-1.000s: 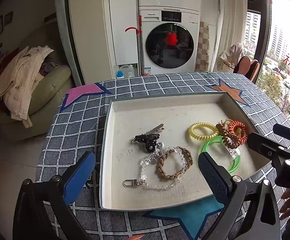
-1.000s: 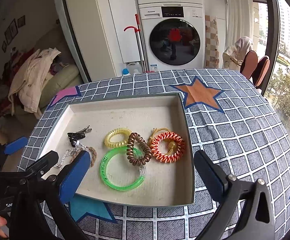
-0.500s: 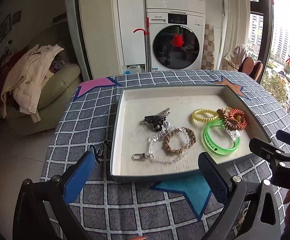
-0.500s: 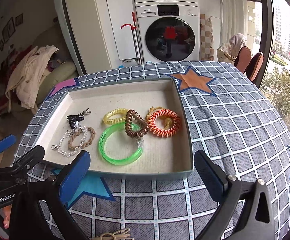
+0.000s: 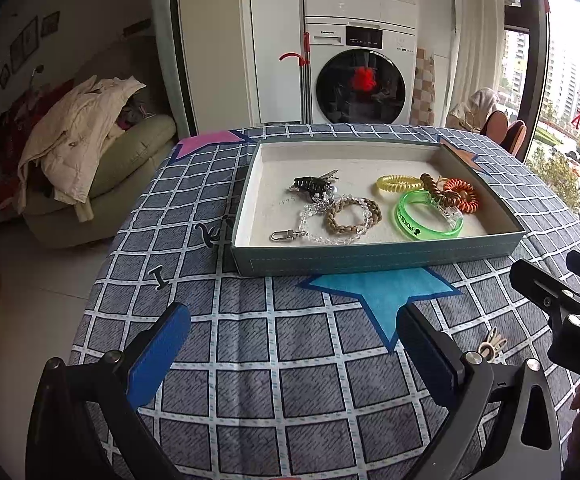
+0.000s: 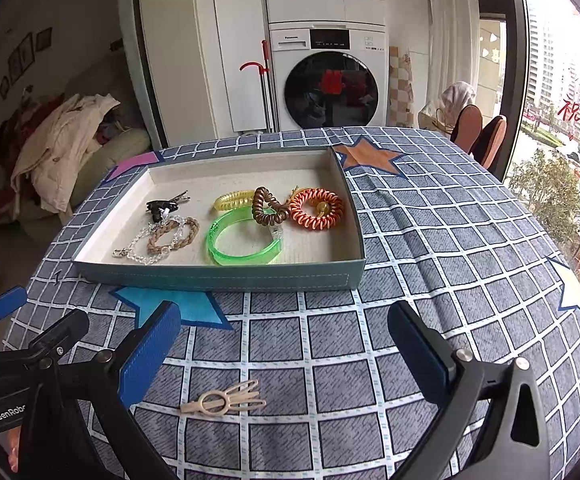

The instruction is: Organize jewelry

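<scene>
A: Where do the grippers stand?

B: The right gripper point(image 6: 283, 354) hangs over the near edge of the table point(image 6: 450, 240) with its blue pads spread wide and nothing between them. The left gripper point(image 5: 292, 354) is released too, empty, beside it above the checked cloth.

A: And what lies closest to them?

B: A beige hair clip point(image 6: 223, 400), flat on the cloth at the near edge, just below the right gripper's gap. It sits well apart from the tray point(image 6: 217, 278).

A: What's already in the tray?

B: Quite a lot. Toward its left side, a black hair clip point(image 5: 310, 186), a clear bead chain with a clasp point(image 5: 310, 224) and a braided tan bracelet point(image 5: 354, 216) overlapping it. Toward the right side, a yellow coil tie point(image 5: 398, 183), a green bangle point(image 5: 426, 220), a brown coil tie point(image 6: 267, 206) resting on the bangle, and an orange coil tie point(image 6: 316, 208).

A: So how far along?

B: Nearly finished, I'd judge. From these views the beige clip looks like the only piece outside the tray, and the right gripper seems best placed to take it. Two small dark marks on the cloth left of the tray I can't identify
</scene>
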The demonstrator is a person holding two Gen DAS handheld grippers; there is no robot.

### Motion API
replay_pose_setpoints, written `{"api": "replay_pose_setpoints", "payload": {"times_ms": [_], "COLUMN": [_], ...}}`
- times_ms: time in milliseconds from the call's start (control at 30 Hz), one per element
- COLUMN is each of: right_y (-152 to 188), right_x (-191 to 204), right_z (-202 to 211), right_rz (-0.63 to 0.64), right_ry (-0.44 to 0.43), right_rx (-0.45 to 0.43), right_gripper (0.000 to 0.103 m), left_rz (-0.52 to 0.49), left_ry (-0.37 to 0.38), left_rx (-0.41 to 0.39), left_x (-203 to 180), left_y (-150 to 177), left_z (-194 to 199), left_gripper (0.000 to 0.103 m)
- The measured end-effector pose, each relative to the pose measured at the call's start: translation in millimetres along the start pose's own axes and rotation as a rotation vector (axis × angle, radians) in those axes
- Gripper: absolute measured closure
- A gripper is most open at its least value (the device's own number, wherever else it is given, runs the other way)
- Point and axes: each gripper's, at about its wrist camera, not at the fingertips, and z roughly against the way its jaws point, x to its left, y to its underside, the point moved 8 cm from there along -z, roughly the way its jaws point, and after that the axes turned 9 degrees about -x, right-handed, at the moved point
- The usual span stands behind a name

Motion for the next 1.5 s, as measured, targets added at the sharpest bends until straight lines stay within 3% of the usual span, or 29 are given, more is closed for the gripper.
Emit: {"api": "replay_pose_setpoints", "payload": {"times_ms": [600,1200,1500], "right_y": [0.6,-5.5,-13.5], "right_x": [3.9,16.5,20.2], "right_z": [53.4,52.8,42.4], "right_rz": [-0.024,0.001,0.0], "right_ry": [0.022,-0.004,-0.005], "right_rx": [-0.089,-0.073,-0.078], "right_gripper": [0.0,0.0,0.0], "left_rz": [0.017,0.032,0.028], "left_ry": [-0.055,-0.046,-0.049], "left_rx": [-0.076,-0.046,-0.078], "left_x": [19.0,21.5,19.9], "left_y": [-3.1,-3.7,-21.9], "left_z": [47.1,43.1,33.2], "left_gripper": [0.0,0.0,0.0]}}
